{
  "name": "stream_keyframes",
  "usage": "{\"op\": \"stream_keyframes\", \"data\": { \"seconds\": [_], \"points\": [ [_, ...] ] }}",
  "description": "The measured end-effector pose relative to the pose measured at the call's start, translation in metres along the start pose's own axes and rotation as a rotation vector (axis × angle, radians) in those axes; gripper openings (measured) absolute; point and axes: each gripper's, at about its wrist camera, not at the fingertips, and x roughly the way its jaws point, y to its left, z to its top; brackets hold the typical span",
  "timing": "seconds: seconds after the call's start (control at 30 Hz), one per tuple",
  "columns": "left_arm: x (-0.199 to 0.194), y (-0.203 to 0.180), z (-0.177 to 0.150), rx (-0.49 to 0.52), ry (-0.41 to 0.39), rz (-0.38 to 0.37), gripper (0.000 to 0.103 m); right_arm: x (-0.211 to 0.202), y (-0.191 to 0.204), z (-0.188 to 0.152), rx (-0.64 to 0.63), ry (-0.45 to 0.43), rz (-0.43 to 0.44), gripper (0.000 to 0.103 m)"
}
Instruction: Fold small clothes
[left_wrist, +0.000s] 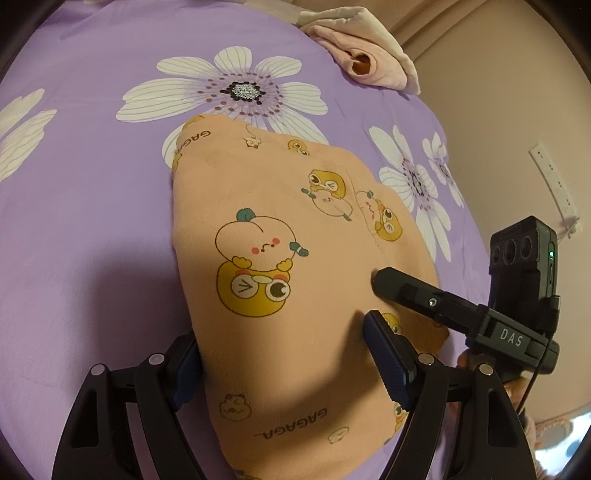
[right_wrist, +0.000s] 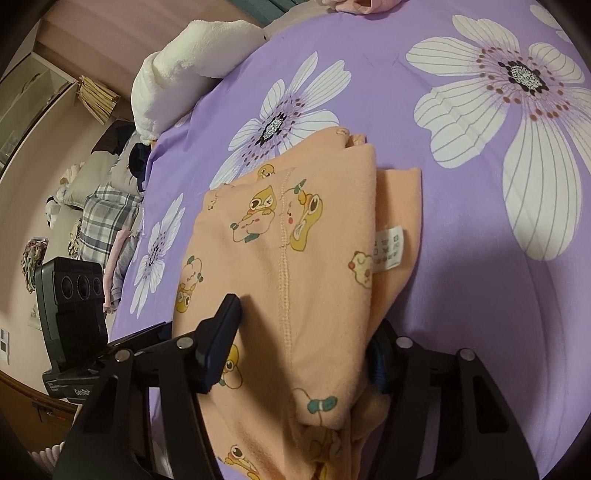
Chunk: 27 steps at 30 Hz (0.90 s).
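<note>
Peach garment (left_wrist: 295, 295) folded, edges square, bare purple bedsheet (left_wrist: 92, 221) around.

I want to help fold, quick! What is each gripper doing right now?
Left gripper: open wide, with the orange garment between its fingers.
Right gripper: cannot tell; the garment bunches between its fingers and half hides one.

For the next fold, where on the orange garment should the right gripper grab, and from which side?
Probably the near edge of the orange garment, coming in low from the near side. The layers stack thickest there and already lie between the right gripper fingers, one on top, one beside the fold. The far edge, with the white label, lies flat on the purple sheet, harder to pinch.
</note>
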Motion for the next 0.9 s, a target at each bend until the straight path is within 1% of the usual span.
{"op": "stream_keyframes", "data": {
  "seconds": [0.3,0.9],
  "points": [
    [0.0001,-0.0003,-0.0002,0.004,0.001,0.009,0.078,-0.0006,0.0006,-0.0009,-0.007,-0.003,-0.019,0.056],
    [0.0018,0.0001,0.0006,0.007,0.004,0.022,0.078,-0.0001,0.0009,-0.0011,-0.005,-0.001,-0.024,0.055]
  ]
}}
